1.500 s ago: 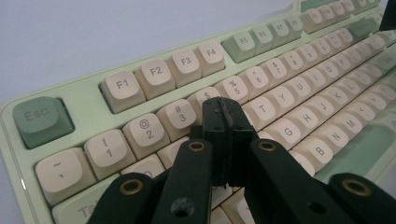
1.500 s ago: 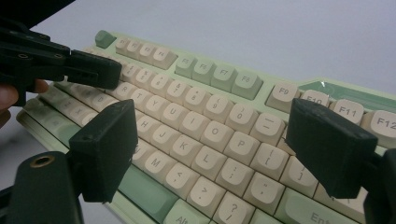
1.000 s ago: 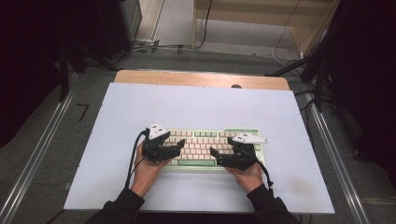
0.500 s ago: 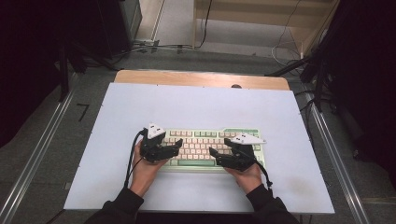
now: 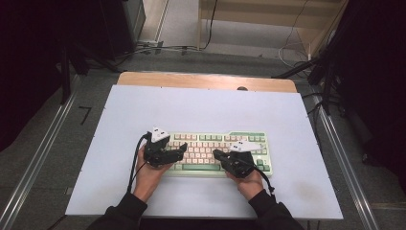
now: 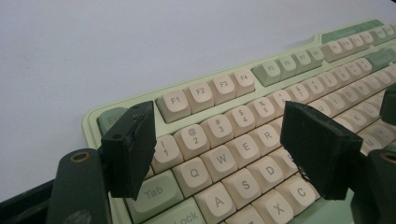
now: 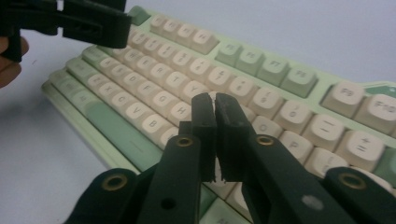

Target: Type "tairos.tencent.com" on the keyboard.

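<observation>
The keyboard (image 5: pixel 218 151) is laid lengthwise across the tabletop (image 5: pixel 201 105), its keys just below and ahead of the right claw (image 7: pixel 215 109), just closed empty, the left claw (image 6: pixel 217 140) held open.

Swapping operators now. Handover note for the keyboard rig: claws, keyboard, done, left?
Left claw: jaws open, nothing between them, hovering over the left end of the keyboard around the Q, W, E keys.
Right claw: jaws have just been closing and now stand together with nothing between them, tip over the letter keys at mid-board.
Keyboard: green and cream, lying flat on the white table, near the person's edge.
Done: both claws positioned over the keys.
Left: likely key presses with the closed right claw; whether any key is pressed yet cannot be told.
</observation>
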Demonstrator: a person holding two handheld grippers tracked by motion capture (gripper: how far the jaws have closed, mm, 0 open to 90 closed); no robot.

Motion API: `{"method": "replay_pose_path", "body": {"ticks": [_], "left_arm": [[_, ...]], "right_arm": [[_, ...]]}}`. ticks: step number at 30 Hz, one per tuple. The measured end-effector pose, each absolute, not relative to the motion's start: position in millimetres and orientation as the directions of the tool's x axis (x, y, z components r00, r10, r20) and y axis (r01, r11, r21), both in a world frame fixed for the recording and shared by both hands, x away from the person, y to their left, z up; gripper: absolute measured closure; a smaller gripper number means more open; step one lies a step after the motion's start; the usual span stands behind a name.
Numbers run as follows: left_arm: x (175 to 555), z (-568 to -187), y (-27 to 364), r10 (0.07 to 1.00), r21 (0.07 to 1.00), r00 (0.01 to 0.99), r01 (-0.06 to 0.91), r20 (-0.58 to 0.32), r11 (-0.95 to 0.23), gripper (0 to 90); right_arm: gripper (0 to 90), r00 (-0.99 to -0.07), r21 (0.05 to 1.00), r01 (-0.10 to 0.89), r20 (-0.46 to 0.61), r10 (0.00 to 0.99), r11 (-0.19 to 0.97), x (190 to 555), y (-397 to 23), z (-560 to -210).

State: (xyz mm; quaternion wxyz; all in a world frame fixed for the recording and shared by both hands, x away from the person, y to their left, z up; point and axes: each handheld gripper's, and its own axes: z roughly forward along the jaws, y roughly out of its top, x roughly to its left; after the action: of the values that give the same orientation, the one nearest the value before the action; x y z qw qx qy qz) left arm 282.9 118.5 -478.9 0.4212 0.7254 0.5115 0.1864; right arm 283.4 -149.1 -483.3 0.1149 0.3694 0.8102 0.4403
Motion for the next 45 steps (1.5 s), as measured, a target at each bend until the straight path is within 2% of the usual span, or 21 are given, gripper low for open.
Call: {"method": "replay_pose_path", "body": {"ticks": [11, 37, 40, 45], "left_arm": [[283.3, -479.6, 118.6, 0.899, 0.8, 0.406, 0.588, -0.164, -0.12, 27.1], [283.4, -481.0, 116.6, 0.895, 0.795, 0.414, 0.593, -0.17, -0.124, 27.2], [283.7, -481.1, 116.0, 0.893, 0.796, 0.414, 0.593, -0.177, -0.117, 27.6], [283.6, -482.0, 112.7, 0.884, 0.798, 0.431, 0.59, -0.181, -0.124, 32.3]], "right_arm": [[87.2, -0.743, 0.777, 0.488, 0.13, 0.657, 0.398, 278.9, -131.9, -491.7], [87.0, -0.739, 0.77, 0.505, 0.152, 0.656, 0.39, 280.3, -128.3, -495.2], [76.8, -0.733, 0.79, 0.505, 0.178, 0.657, 0.349, 281.5, -134.8, -489.0], [47.6, -0.704, 0.813, 0.503, 0.189, 0.685, 0.293, 283.4, -147.9, -480.6]]}}
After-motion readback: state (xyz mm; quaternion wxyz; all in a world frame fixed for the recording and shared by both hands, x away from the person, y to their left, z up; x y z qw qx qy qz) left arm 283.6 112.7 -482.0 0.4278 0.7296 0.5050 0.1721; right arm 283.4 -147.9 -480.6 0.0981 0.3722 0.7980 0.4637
